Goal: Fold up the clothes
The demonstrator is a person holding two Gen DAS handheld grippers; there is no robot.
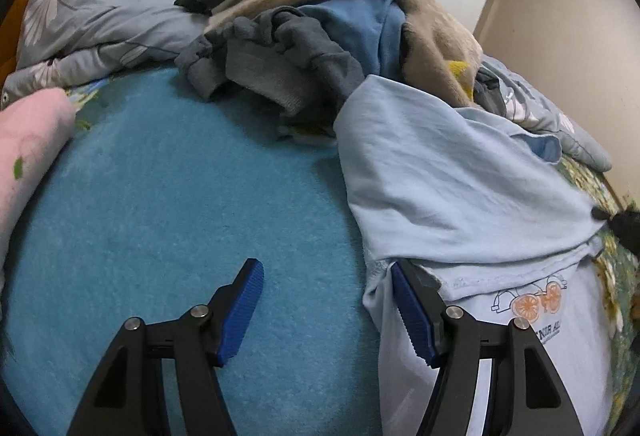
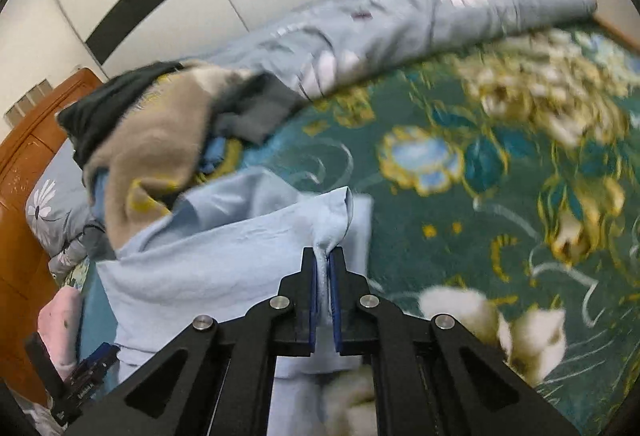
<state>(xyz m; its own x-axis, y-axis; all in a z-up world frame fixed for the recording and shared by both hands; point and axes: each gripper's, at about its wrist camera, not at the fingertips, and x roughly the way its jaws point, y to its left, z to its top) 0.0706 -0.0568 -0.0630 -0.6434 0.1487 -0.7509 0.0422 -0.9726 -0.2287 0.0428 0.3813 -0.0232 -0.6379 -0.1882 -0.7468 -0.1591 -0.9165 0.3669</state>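
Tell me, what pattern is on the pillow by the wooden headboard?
White daisy-like flowers on grey-blue fabric: the pillow shows best in the left wrist view.

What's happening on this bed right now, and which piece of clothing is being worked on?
A person with a handheld gripper in each hand is folding a light blue T-shirt on a bed. The right gripper is shut on a bunched edge of the shirt. The left gripper is open: one finger lies against the shirt's edge, the other over the turquoise blanket. A pile of unfolded clothes waits behind, and a pink folded item lies at the left.
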